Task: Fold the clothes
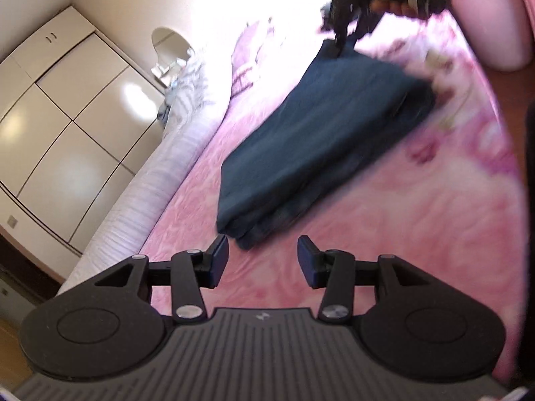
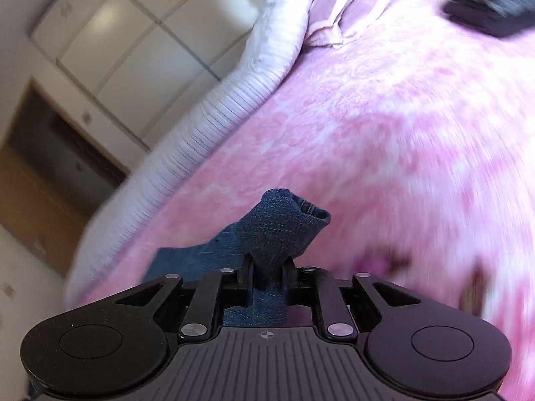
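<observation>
While the right gripper pinches a corner of the dark blue garment, the left gripper hangs spread and empty just short of its near end.

Folded into a long slab, the garment lies on the pink bedspread, its long axis running from just ahead of the left gripper's fingertips away toward the right gripper at the far end. For the near end, the left gripper is plainly the closer one. The cloth looks like a coarse denim-like weave, stacked in several layers at the near edge, though blur makes the layer count uncertain. Beneath it the bedspread is plush and mottled; a ribbed white quilt rolls along the bed's edge.
</observation>
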Available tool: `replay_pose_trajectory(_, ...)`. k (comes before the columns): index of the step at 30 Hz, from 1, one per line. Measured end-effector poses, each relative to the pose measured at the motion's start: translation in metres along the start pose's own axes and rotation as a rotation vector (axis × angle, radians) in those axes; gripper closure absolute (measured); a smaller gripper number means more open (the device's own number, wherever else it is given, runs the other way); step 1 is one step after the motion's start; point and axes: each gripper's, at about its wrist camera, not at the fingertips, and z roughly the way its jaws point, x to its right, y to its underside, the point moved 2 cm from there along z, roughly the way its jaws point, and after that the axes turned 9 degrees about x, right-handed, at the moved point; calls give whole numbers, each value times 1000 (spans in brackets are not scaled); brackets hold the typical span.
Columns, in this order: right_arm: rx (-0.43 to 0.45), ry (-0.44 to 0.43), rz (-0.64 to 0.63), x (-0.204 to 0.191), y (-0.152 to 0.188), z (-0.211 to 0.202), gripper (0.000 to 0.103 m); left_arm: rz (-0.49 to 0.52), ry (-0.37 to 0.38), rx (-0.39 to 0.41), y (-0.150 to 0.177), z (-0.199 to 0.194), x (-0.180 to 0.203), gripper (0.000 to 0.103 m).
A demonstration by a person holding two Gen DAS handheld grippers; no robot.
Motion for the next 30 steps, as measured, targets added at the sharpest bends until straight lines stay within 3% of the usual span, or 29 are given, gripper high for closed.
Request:
replay_pose_trajectory(3, -31, 73, -124, -7, 10, 3, 67, 117, -24, -23, 7, 21, 0, 50)
replay_pose_trajectory(6, 28, 100, -283, -34, 43, -27, 57, 286, -39, -16, 13, 44, 7, 44)
replay_pose_trajectory(8, 46, 45, -423, -60, 78, -51, 54, 435, -34, 13, 20, 60, 17, 36)
replay_pose_trajectory(10, 59, -16, -614, -91, 120, -75, 44, 579, -6, 43, 27, 75, 28, 34)
replay_pose_trajectory(11, 57, -45, -725, -106, 143, -85, 34, 619, 9, 54, 32, 79, 31, 34)
replay_pose_trajectory(12, 42, -69, -840, -118, 167, -92, 31, 659, 25, 65, 37, 83, 34, 35)
replay_pose_trajectory(15, -22, -91, -1131, -143, 224, -92, 31, 717, 27, 90, 40, 96, 31, 34)
replay_pose_trajectory(17, -55, -52, -1265, -151, 244, -74, 31, 733, 43, 102, 39, 104, 26, 29)
replay_pose_trajectory(19, -73, 3, -1379, -157, 253, -52, 31, 740, 67, 107, 41, 110, 23, 31)
replay_pose_trajectory(20, -86, 23, -1443, -160, 256, -42, 31, 737, 81, 102, 41, 113, 20, 38)
replay_pose_trajectory(21, -99, 43, -1506, -163, 259, -31, 31, 725, 101, 83, 41, 118, 18, 51)
replay_pose_trajectory(22, -109, 56, -1566, -165, 261, -23, 32, 713, 121, 65, 42, 122, 16, 55)
replay_pose_trajectory(23, -114, 55, -1618, -165, 261, -17, 39, 709, 130, 55, 43, 122, 16, 62)
replay_pose_trajectory(24, -122, 47, -1659, -163, 260, -11, 57, 704, 140, 45, 43, 121, 17, 66)
replay_pose_trajectory(26, -141, 9, -1682, -156, 251, -11, 68, 672, 152, 33, 31, 102, 23, 70)
replay_pose_trajectory(28, -147, -12, -1700, -151, 240, -18, 73, 640, 164, 21, 19, 83, 29, 72)
replay_pose_trajectory(30, -136, 20, -1717, -145, 225, -31, 74, 601, 187, 10, 0, 56, 41, 73)
